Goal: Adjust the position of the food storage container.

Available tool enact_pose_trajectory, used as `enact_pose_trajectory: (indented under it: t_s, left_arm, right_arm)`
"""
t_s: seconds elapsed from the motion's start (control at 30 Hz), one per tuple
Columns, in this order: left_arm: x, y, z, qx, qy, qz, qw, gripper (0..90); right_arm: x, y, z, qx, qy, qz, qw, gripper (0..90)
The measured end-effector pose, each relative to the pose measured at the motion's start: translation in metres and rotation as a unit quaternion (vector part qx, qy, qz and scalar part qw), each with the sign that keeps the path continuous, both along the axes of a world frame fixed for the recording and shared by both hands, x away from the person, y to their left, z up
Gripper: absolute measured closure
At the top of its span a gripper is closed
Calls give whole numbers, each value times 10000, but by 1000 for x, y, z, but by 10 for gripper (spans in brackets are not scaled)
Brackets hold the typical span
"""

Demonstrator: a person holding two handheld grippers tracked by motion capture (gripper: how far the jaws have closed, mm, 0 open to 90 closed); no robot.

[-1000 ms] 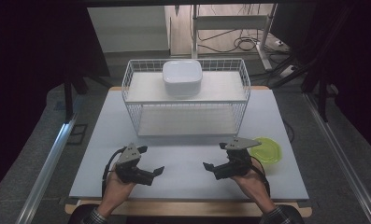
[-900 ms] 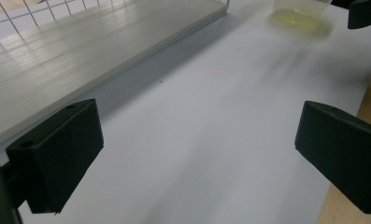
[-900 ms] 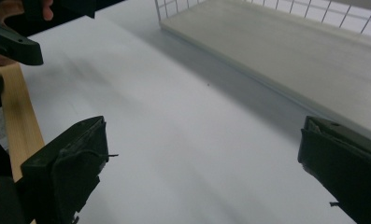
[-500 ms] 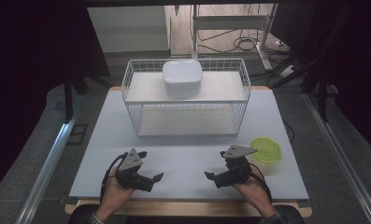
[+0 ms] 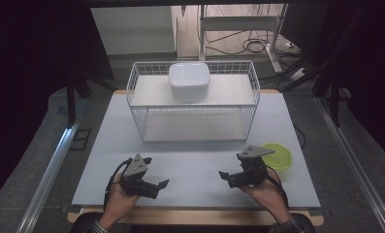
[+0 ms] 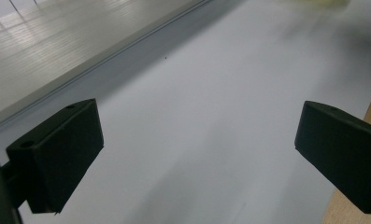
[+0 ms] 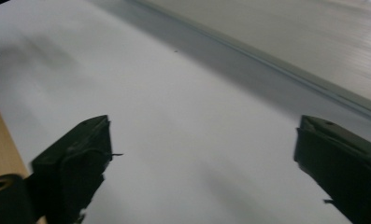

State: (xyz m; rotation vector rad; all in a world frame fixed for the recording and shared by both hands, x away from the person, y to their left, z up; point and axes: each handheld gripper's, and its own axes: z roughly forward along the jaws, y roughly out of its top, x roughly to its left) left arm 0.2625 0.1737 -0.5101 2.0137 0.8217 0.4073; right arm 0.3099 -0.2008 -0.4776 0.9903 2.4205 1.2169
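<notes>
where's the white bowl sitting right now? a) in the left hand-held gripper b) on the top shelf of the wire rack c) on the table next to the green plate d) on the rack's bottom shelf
b: the white bowl sits on the upper shelf of the wire rack, far from both hand-held grippers.

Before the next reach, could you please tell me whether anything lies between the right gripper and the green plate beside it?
Nothing visible does. The right gripper is open and empty, and the green plate lies just to its right on the table, with bare tabletop between them. The gripper points away from the plate, so it would have to turn.

Right gripper (image 7: 204,163) jaws apart over white table (image 7: 174,116).
</notes>
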Motion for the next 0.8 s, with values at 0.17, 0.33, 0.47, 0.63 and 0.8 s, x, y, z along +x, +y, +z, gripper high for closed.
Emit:
enact_pose_trajectory:
  t_s: [0.17, 0.33, 0.47, 0.63, 0.8]
  left_arm:
    - [1, 0, -1, 10, 45, -9, 10000, 11]
    - [1, 0, -2, 25, 62, -21, 10000, 13]
    - [1, 0, -2, 35, 56, -30, 10000, 13]
    - [2, 0, -2, 33, 54, -32, 10000, 14]
    - [1, 0, -3, 42, 56, -28, 10000, 14]
  right_arm:
    - [4, -17, 10, 40, 13, -217, 9998, 284]
    - [9, -33, 15, -71, -47, -478, 9988, 463]
    - [11, -41, 16, -219, -141, -606, 9978, 520]
    - [15, -50, 19, -274, -248, -805, 9961, 595]
    - [22, -69, 23, -136, -225, -1098, 9936, 660]
